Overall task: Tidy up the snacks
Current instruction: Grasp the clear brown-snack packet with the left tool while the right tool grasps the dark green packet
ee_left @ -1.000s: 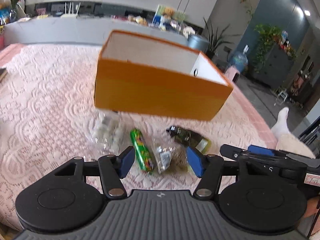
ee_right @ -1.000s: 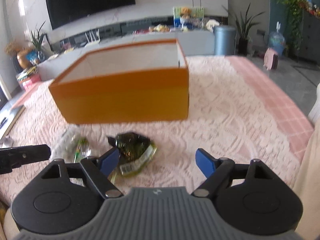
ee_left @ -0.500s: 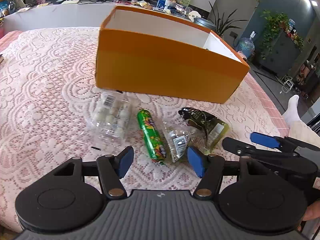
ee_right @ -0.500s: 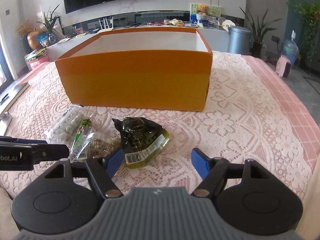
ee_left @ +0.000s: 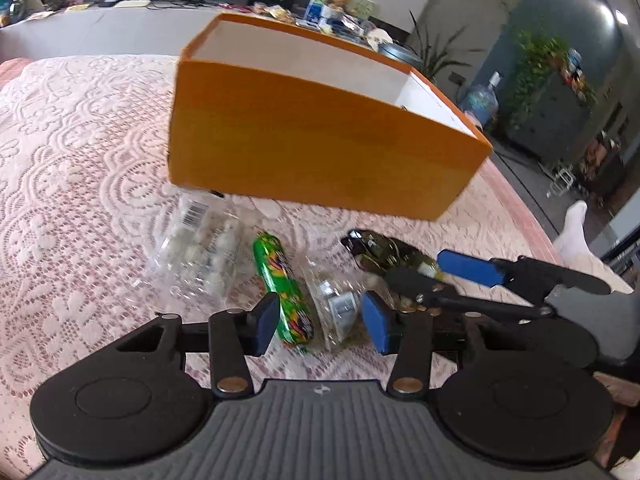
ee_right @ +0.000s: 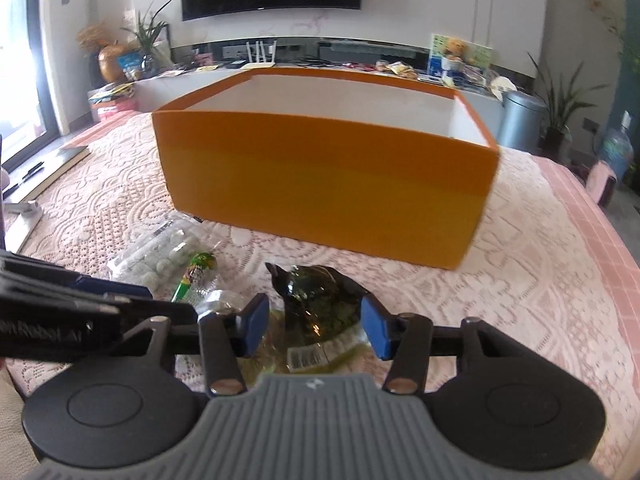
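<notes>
An open orange box [ee_left: 320, 152] stands on the lace-covered table [ee_left: 80, 160], and a row of snacks lies in front of it. From the left they are a clear bag of white balls [ee_left: 200, 248], a green roll [ee_left: 280, 276], a clear packet [ee_left: 336, 304] and a dark green packet [ee_right: 320, 296]. My left gripper [ee_left: 320, 326] is low over the table. Its jaws are closing around the near ends of the green roll and the clear packet. My right gripper [ee_right: 316, 330] straddles the dark green packet, with its jaws closing and the pads still apart from it.
A flat book or tablet [ee_right: 52, 168] lies at the table's left edge. A person's foot in a white sock [ee_left: 576, 228] shows beyond the right edge. A long counter [ee_right: 360, 68] with clutter runs behind the table, and a grey bin [ee_right: 520, 120] stands at its right end.
Both pairs of jaws have narrowed. My right gripper has come in over the dark green packet. My left gripper has sunk a little towards the green roll and clear packet.
</notes>
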`<state>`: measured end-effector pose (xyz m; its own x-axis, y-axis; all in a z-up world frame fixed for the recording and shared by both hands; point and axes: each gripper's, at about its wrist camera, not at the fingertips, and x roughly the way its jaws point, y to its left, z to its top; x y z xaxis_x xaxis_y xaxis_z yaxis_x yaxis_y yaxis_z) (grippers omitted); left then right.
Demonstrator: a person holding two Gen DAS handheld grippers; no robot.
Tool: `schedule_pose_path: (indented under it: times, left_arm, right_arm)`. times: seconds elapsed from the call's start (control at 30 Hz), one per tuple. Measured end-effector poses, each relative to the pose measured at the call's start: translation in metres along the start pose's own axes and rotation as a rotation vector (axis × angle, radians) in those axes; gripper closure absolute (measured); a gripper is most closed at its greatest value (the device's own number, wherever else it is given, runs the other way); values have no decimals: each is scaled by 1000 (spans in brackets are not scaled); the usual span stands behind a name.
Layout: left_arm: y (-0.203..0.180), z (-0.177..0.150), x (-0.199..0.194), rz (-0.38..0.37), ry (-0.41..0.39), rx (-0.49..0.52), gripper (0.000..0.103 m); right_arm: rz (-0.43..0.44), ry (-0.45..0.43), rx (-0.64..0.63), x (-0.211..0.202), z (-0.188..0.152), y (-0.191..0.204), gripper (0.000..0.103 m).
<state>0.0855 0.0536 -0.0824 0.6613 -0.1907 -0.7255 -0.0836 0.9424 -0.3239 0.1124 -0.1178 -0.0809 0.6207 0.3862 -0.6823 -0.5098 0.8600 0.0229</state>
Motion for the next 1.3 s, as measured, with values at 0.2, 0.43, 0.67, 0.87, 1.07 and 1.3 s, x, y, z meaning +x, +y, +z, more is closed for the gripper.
schedule_pose_path:
  times: [0.2, 0.43, 0.67, 0.87, 1.07, 1.3]
  left_arm:
    - [5, 1, 4, 6, 1, -19, 48]
    - [-4, -2, 10, -5, 13, 29, 47]
    - [-10, -4, 10, -10, 5, 66, 47]
    - [-21, -6, 13, -19, 24, 115, 40]
    - [-36, -1, 22, 17, 35, 151, 36]
    - [-34, 10, 41, 48, 88, 67, 37]
  right_arm:
    - [16, 13, -37, 25, 10, 2, 54]
    - [34, 66, 13, 47, 8, -6, 54]
    - [2, 78, 34, 56, 4, -11, 76]
    - [-7, 91, 58, 41, 5, -16, 81]
    - [-34, 122, 69, 26, -8, -26, 82]
    - [-32, 141, 132, 29, -13, -35, 83]
